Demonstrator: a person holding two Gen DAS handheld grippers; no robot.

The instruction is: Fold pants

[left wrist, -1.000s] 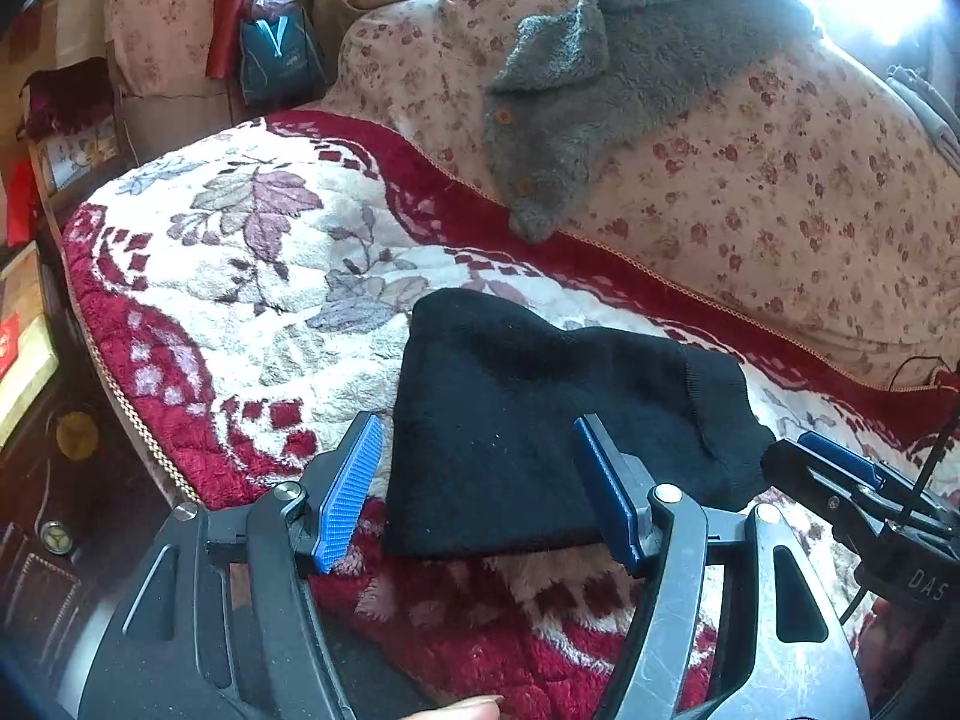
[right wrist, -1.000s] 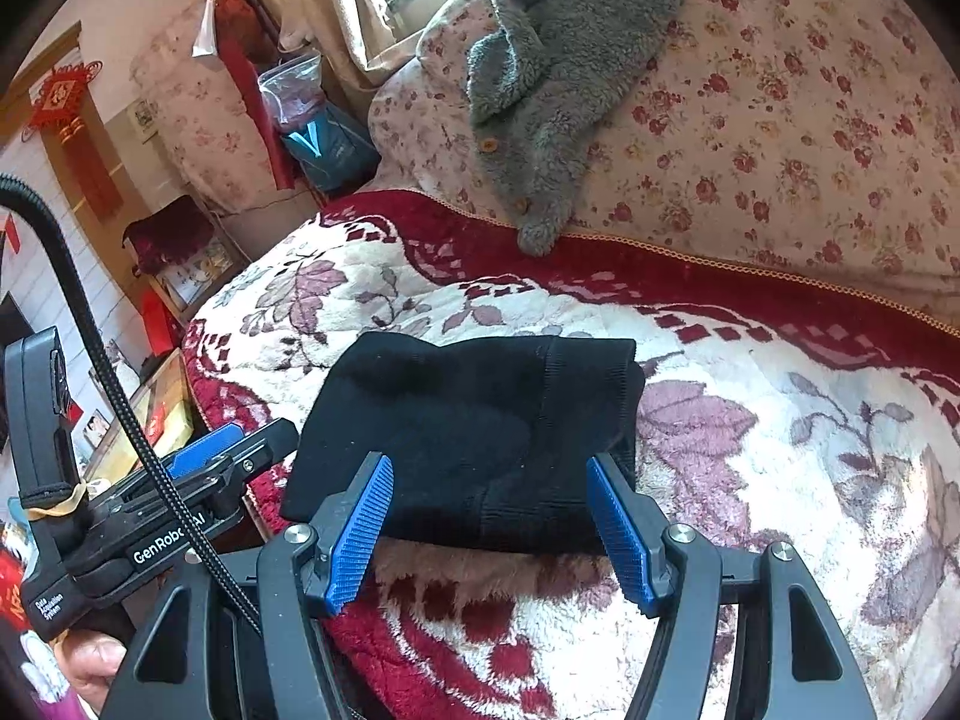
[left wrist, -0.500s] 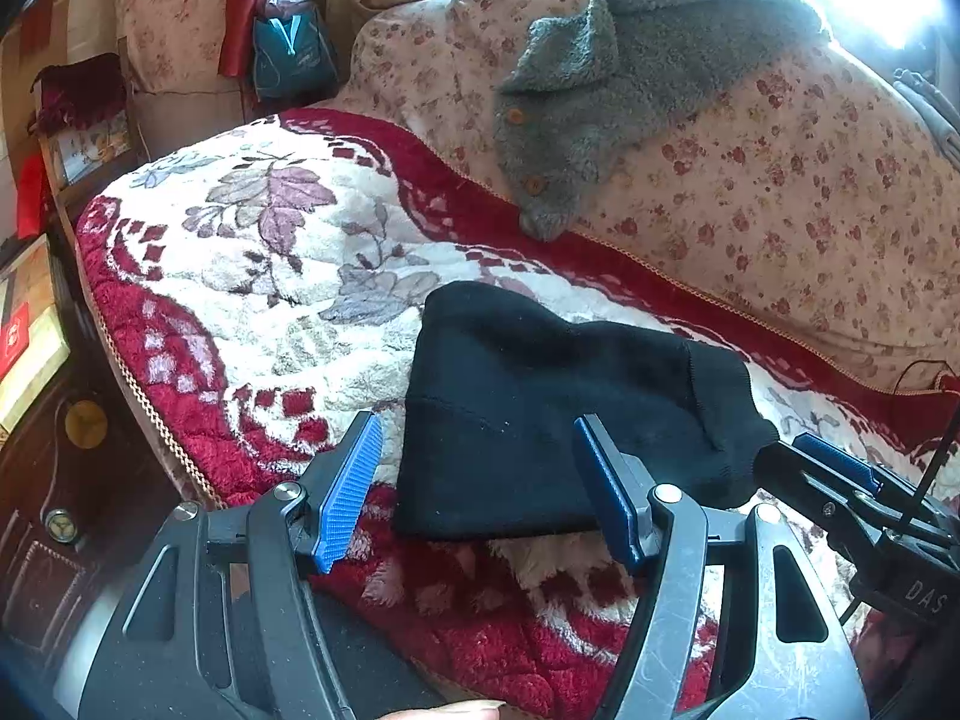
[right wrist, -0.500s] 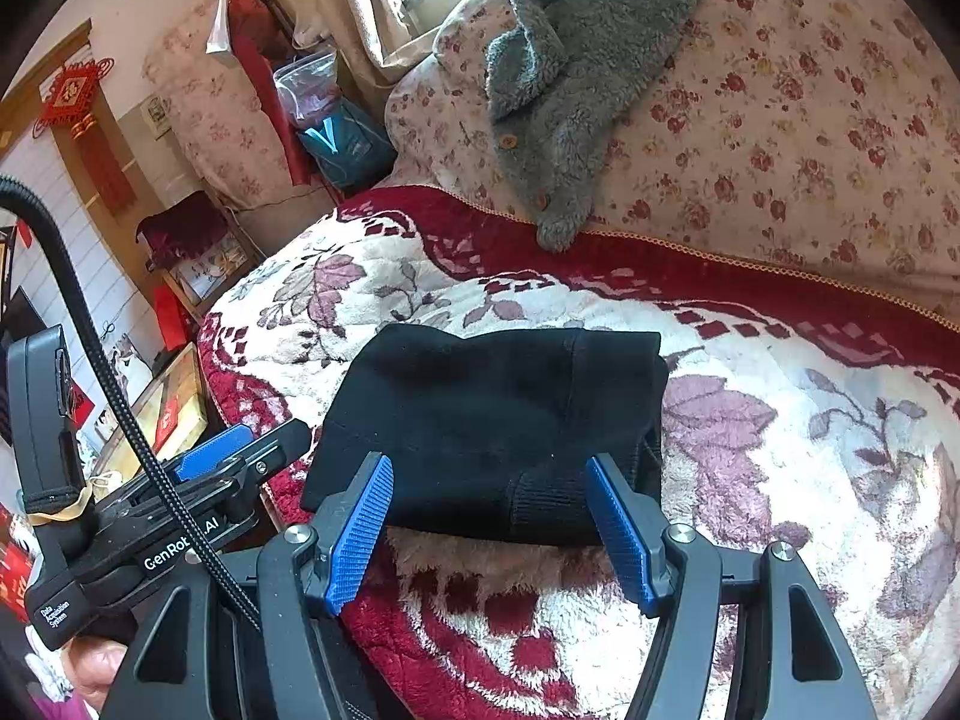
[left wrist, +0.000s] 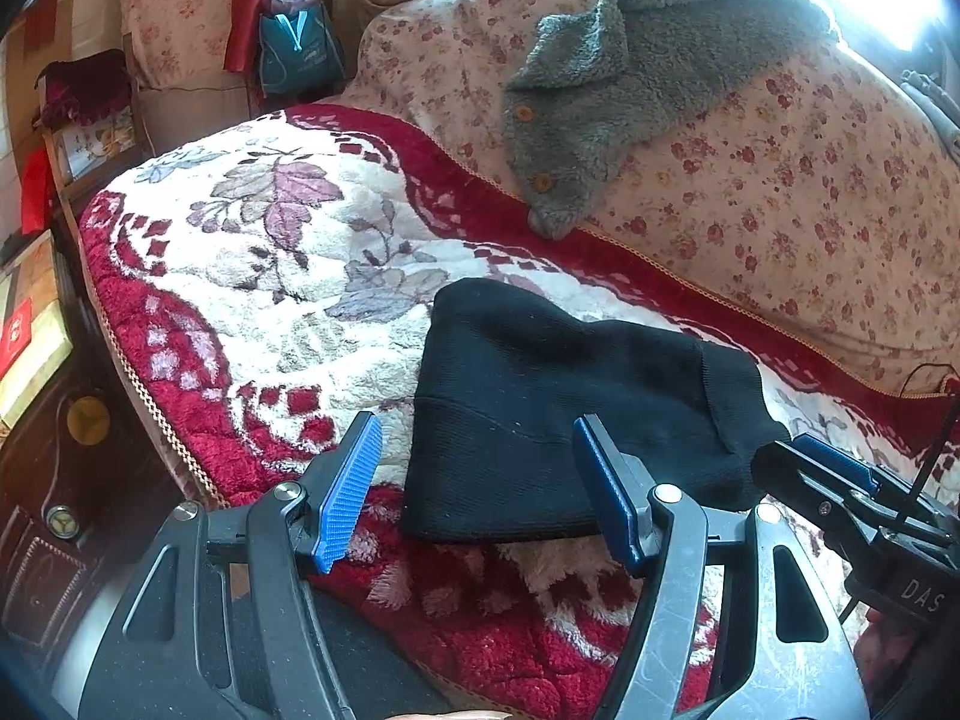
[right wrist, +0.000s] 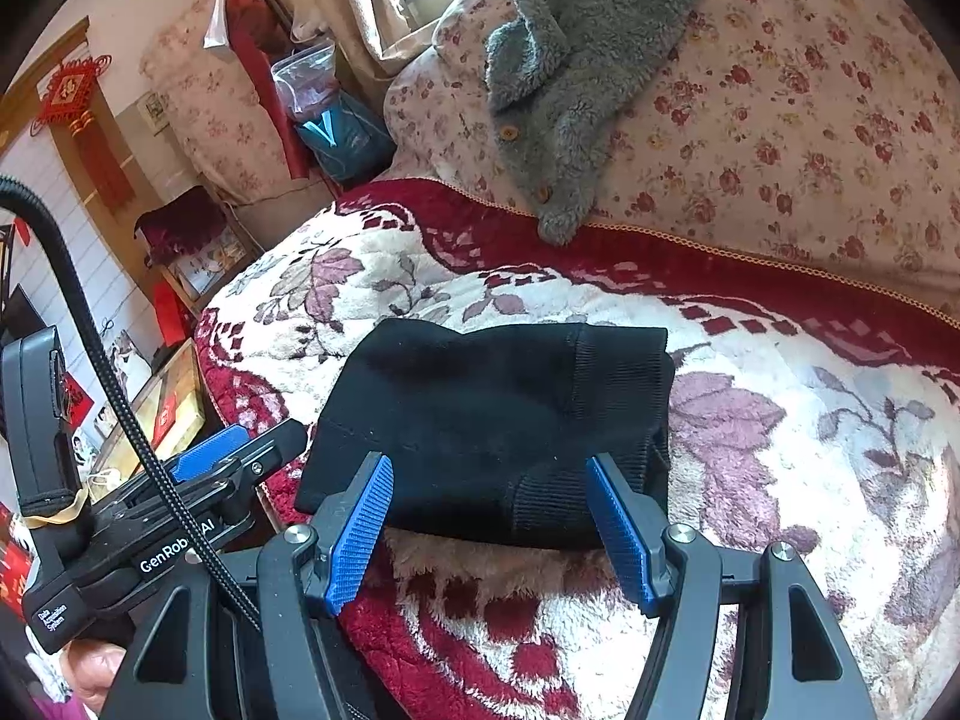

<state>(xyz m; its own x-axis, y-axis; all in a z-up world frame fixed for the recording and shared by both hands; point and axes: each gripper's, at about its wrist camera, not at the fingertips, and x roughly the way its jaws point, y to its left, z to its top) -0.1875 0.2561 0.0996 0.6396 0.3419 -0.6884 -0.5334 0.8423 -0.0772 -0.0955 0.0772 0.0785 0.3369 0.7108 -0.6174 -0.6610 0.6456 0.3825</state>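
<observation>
Pants: black pants [left wrist: 558, 414] lie as a compact folded bundle on the floral blanket [left wrist: 270, 276], just ahead of both grippers, seemingly set down finished.
Left hand-held gripper [left wrist: 480, 492]: jaws wide, empty, hovering low before the bundle's near edge.
Right hand-held gripper [right wrist: 492, 516]: also wide, holding nothing, level, pointing at the ribbed cuff side.

I see bare blanket [left wrist: 288, 276] at ten o'clock; folded pants [left wrist: 558, 408] block twelve, grey coat [left wrist: 606, 96] beyond.
</observation>
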